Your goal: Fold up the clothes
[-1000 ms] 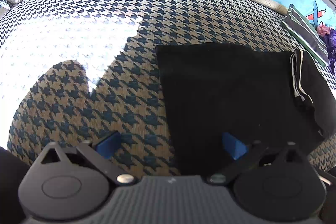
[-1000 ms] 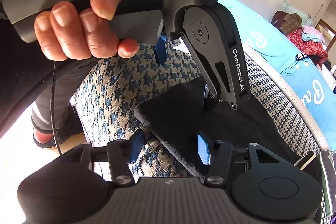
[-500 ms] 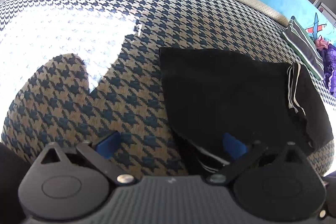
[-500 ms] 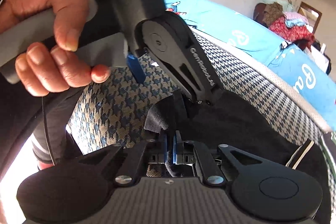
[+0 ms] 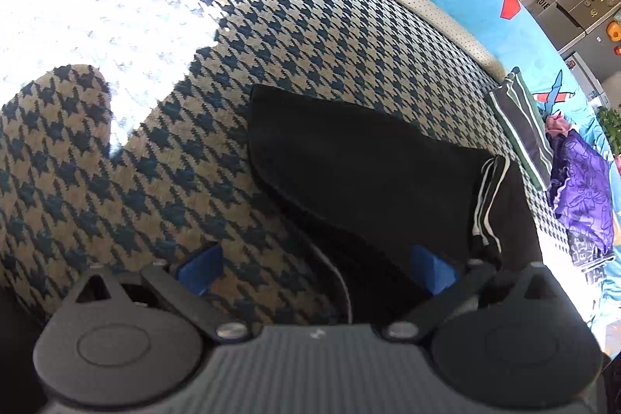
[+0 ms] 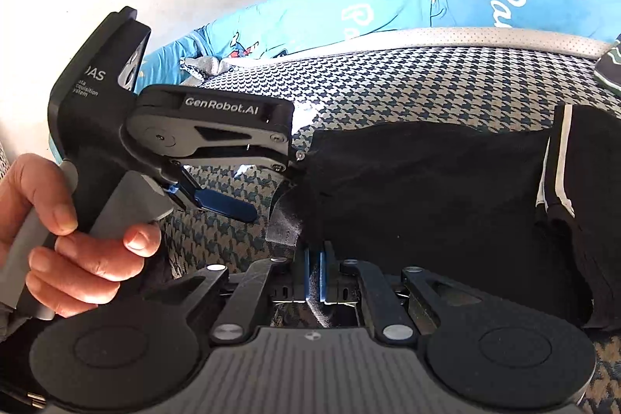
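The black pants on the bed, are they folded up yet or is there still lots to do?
Partly. The black pants already lie doubled over on the houndstooth cover, white stripes showing at one end. Right now the right gripper is shut on a corner of the cloth, while the left gripper is open beside the lifted edge. Probably left: carrying that corner across for another fold. A purple garment waits unfolded nearby.

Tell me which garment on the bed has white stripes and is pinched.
The black garment, pinched by the right gripper; the folded dark one has green stripes.
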The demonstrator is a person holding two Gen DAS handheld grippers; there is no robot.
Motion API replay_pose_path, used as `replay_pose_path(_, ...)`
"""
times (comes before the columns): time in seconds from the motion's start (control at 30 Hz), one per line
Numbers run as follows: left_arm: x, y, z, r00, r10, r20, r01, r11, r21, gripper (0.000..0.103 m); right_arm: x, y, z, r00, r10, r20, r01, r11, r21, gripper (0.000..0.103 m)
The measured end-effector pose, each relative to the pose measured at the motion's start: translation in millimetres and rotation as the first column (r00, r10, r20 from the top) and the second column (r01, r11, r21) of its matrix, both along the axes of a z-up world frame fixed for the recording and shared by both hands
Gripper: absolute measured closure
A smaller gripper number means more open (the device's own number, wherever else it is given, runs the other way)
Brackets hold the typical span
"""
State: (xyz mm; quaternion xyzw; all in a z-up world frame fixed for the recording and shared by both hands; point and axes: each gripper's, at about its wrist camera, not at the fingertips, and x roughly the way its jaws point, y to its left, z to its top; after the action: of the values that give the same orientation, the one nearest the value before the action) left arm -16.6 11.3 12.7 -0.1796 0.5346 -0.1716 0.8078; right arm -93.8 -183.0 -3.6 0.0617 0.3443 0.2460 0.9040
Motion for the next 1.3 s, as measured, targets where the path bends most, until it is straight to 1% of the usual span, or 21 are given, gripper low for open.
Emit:
replay_pose_path(0.03, 2, -3, 0, 1.0, -0.004, -0.007, 0.003, 1.0, -0.02, 0.002, 0, 0, 0, 1.0, -0.001, -0.002, 0.001, 1.0, -0.003, 0.098)
replay_pose_path(0.07, 3, -5, -1, 1.0, -0.01, -0.013, 0.01, 0.999, -0.039, 0.007, 0, 0, -1, 1.0, -0.002, -0.003, 0.002, 1.0, -0.007, 0.098)
replay_pose_path(0.13, 4, -11, -2, 0.999, -0.022, -0.023, 0.02, 0.997, -0.072, 0.011, -2, 2, -1, 1.0, 0.007, 0.004, -0.007, 1.0, -0.025, 0.098)
replay_pose_path(0.2, 4, -12, -3, 0.999, -0.021, -0.025, 0.019, 0.996, -0.084, 0.013, -5, 6, -3, 1.0, 0.018, 0.015, -0.017, 0.999, -0.051, 0.098)
replay_pose_path(0.3, 3, -11, -4, 0.999, -0.012, -0.029, 0.009, 0.995, -0.098, 0.02, -7, 12, -5, 0.999, 0.042, 0.02, -0.04, 0.995, -0.09, 0.097)
replay_pose_path(0.37, 3, -7, -4, 0.999, -0.004, -0.04, -0.001, 0.993, -0.119, 0.026, -9, 17, -8, 0.998, 0.053, 0.028, -0.049, 0.991, -0.124, 0.097)
replay_pose_path(0.47, 3, -2, -5, 0.998, -0.002, -0.059, -0.007, 0.988, -0.152, 0.032, -12, 25, -10, 0.996, 0.076, 0.038, -0.068, 0.983, -0.171, 0.096)
replay_pose_path(0.5, 2, -1, -5, 0.998, -0.004, -0.065, -0.006, 0.987, -0.162, 0.032, -13, 27, -10, 0.996, 0.085, 0.042, -0.076, 0.98, -0.185, 0.095)
replay_pose_path(0.57, 1, -1, -6, 0.997, -0.01, -0.074, -0.003, 0.985, -0.171, 0.033, -14, 32, -11, 0.993, 0.104, 0.048, -0.092, 0.973, -0.213, 0.089)
replay_pose_path(0.67, 0, -2, -6, 0.996, -0.013, -0.083, -0.001, 0.986, -0.167, 0.033, -17, 37, -11, 0.989, 0.132, 0.068, -0.111, 0.963, -0.247, 0.077)
replay_pose_path(0.77, 0, -3, -4, 0.996, -0.015, -0.088, -0.001, 0.985, -0.174, 0.033, -21, 43, -13, 0.982, 0.165, 0.094, -0.131, 0.947, -0.292, 0.069)
replay_pose_path(0.87, 0, -3, -3, 0.995, -0.013, -0.099, -0.005, 0.983, -0.183, 0.033, -25, 50, -14, 0.974, 0.195, 0.113, -0.149, 0.933, -0.327, 0.068)
replay_pose_path(1.0, 1, -3, 0, 0.994, -0.012, -0.109, -0.01, 0.98, -0.198, 0.033, -28, 58, -16, 0.964, 0.225, 0.14, -0.161, 0.917, -0.365, 0.062)
replay_pose_path(1.2, 2, -6, 4, 0.993, -0.017, -0.114, -0.007, 0.978, -0.207, 0.033, -35, 75, -21, 0.938, 0.265, 0.223, -0.137, 0.874, -0.466, 0.06)
replay_pose_path(1.3, 2, -8, 5, 0.993, -0.021, -0.113, -0.002, 0.981, -0.195, 0.032, -33, 83, -28, 0.926, 0.259, 0.274, -0.083, 0.849, -0.522, 0.06)
